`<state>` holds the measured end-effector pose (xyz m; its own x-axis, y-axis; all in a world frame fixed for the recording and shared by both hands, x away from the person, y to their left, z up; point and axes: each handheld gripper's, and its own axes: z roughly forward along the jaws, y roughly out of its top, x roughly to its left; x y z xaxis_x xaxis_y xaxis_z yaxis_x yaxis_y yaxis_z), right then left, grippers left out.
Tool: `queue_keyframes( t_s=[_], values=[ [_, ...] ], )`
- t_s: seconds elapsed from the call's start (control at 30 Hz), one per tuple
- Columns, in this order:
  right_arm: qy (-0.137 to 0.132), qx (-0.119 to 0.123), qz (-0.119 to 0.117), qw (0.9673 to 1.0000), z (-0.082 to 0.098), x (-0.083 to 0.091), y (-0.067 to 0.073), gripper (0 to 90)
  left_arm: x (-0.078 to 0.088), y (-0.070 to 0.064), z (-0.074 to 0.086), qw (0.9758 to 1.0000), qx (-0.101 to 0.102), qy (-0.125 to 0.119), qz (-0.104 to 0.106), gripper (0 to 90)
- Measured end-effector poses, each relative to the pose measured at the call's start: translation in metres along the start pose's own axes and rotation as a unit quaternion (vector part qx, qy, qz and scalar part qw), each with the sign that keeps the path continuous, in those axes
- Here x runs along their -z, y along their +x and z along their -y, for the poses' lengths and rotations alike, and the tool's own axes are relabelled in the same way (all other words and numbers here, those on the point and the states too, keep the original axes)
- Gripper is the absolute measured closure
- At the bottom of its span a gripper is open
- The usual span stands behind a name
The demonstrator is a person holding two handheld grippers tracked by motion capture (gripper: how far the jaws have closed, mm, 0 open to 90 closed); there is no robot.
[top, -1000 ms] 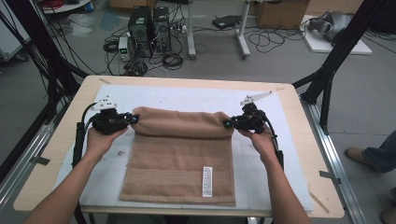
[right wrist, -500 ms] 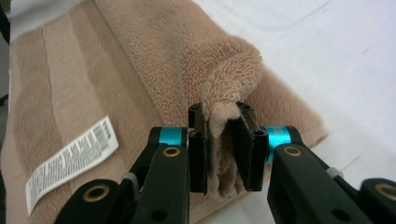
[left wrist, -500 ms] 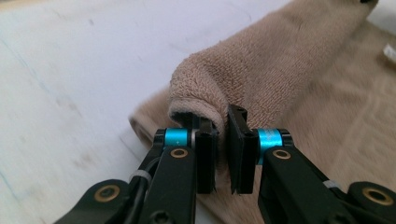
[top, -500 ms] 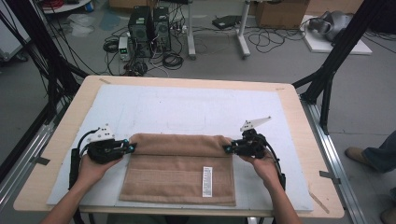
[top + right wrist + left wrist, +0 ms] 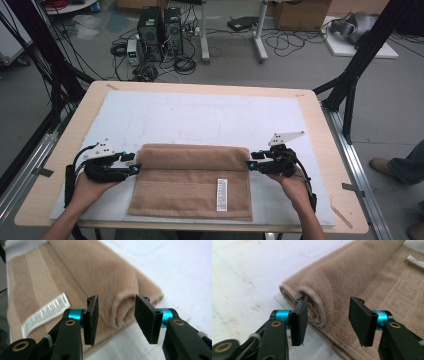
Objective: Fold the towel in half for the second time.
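- Towel: tan, lying on the white mat at the desk's near edge; far part rolled, near part flat with its label up.
- Left tongs: jaws wide apart, holding nothing, lined up with the roll's left end.
- Right tongs: jaws wide apart, empty, facing the right end.
- Risk: the loose roll may slacken or skew if the ends are gripped unevenly or only outer layers are pinched.
- Containers: none seen on the desk.

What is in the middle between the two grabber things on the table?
In the high view, the rolled-up part of the brown towel stretches between the left gripper and the right gripper, one gripper at each end of the roll.
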<state>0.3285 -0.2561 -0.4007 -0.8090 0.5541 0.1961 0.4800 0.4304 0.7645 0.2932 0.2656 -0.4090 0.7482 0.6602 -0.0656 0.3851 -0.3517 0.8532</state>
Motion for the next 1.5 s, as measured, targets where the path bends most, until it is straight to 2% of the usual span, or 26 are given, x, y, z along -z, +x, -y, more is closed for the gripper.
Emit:
queue_keyframes(
  t_s=[0.1,0.2,0.27,0.33,0.4,0.43,0.47,0.5,0.53,0.6,0.7,0.77,0.83,0.9,0.93,1.0,1.1,1.17,1.3,1.37,1.43,1.47,1.5],
  values=[
    [0.001,0.011,0.012,0.9999,-0.017,-0.003,0.0,46.6,-0.001,0.005,-0.011,1.0,-0.002,-0.001,-0.005,43.7],
    [0.008,0.023,0.016,0.9996,-0.033,-0.015,-0.003,44.6,-0.011,0.01,-0.021,1.0,0.006,0.003,-0.004,42.0],
    [0.014,0.021,0.015,0.9996,-0.042,-0.024,-0.007,42.7,-0.02,0.013,-0.025,0.9999,0.01,0.006,-0.003,39.6],
    [0.022,0.018,0.009,0.9996,-0.046,-0.032,-0.011,41.1,-0.031,0.016,-0.028,0.9996,0.018,0.02,0.005,36.9],
    [0.03,0.011,0.004,0.9995,-0.046,-0.04,-0.015,40.6,-0.04,0.016,-0.029,0.9993,0.017,0.031,0.012,35.6],
    [0.035,0.005,-0.005,0.9994,-0.045,-0.044,-0.017,40.7,-0.044,0.016,-0.028,0.9989,0.016,0.039,0.022,37.1],
    [0.045,0.0,-0.013,0.9989,-0.044,-0.047,-0.018,43.2,-0.046,0.016,-0.027,0.9982,0.014,0.048,0.034,42.7],
    [0.051,-0.004,-0.026,0.9983,-0.042,-0.048,-0.019,50.1,-0.047,0.014,-0.026,0.9974,0.009,0.054,0.048,54.4],
    [0.056,-0.006,-0.046,0.9973,-0.04,-0.049,-0.018,58.0,-0.046,0.012,-0.025,0.997,0.001,0.059,0.05,64.0],
    [0.066,0.005,-0.062,0.9959,-0.036,-0.049,-0.014,72.6,-0.041,0.01,-0.024,0.9969,-0.007,0.05,0.061,76.2],
    [0.057,0.015,-0.08,0.9951,-0.033,-0.042,-0.005,77.1,-0.028,0.004,-0.025,0.997,-0.015,0.036,0.066,79.0],
    [0.05,0.021,-0.081,0.9952,-0.031,-0.034,0.004,76.9,-0.018,-0.004,-0.023,0.9969,-0.022,0.028,0.07,79.0],
    [0.047,0.033,-0.09,0.9942,-0.026,-0.025,0.015,73.1,-0.006,-0.013,-0.019,0.9966,-0.025,0.019,0.076,74.4],
    [0.044,0.038,-0.092,0.9941,-0.019,-0.014,0.026,64.5,0.007,-0.02,-0.013,0.9968,-0.022,0.004,0.077,59.6],
    [0.037,0.037,-0.096,0.994,-0.015,-0.009,0.031,61.8,0.012,-0.023,-0.011,0.9964,-0.015,-0.001,0.083,56.0],
    [0.022,0.04,-0.089,0.995,-0.01,0.001,0.037,57.8,0.02,-0.025,-0.009,0.997,-0.016,-0.006,0.076,50.5],
    [0.027,0.051,-0.066,0.9962,-0.008,0.005,0.04,57.3,0.017,-0.025,-0.008,0.9975,-0.016,0.001,0.068,50.0],
    [0.037,0.054,-0.053,0.9965,-0.005,-0.002,0.039,57.3,0.009,-0.024,-0.007,0.9977,-0.014,0.008,0.065,51.2],
    [0.056,0.056,-0.048,0.9957,0.003,-0.024,0.036,57.6,-0.013,-0.024,-0.002,0.997,-0.03,0.049,0.051,56.2],
    [0.07,0.059,-0.042,0.9949,0.007,-0.033,0.036,58.5,-0.022,-0.022,0.004,0.9966,-0.022,0.064,0.047,58.2],
    [0.072,0.061,-0.037,0.9948,0.012,-0.039,0.035,61.0,-0.03,-0.02,0.011,0.9954,-0.022,0.084,0.04,59.3],
    [0.075,0.063,-0.037,0.9945,0.014,-0.042,0.034,62.7,-0.033,-0.02,0.015,0.9958,-0.019,0.08,0.04,59.2],
    [0.07,0.062,-0.039,0.9949,0.016,-0.044,0.034,65.6,-0.033,-0.022,0.018,0.9969,-0.021,0.067,0.035,59.0]
  ],
)
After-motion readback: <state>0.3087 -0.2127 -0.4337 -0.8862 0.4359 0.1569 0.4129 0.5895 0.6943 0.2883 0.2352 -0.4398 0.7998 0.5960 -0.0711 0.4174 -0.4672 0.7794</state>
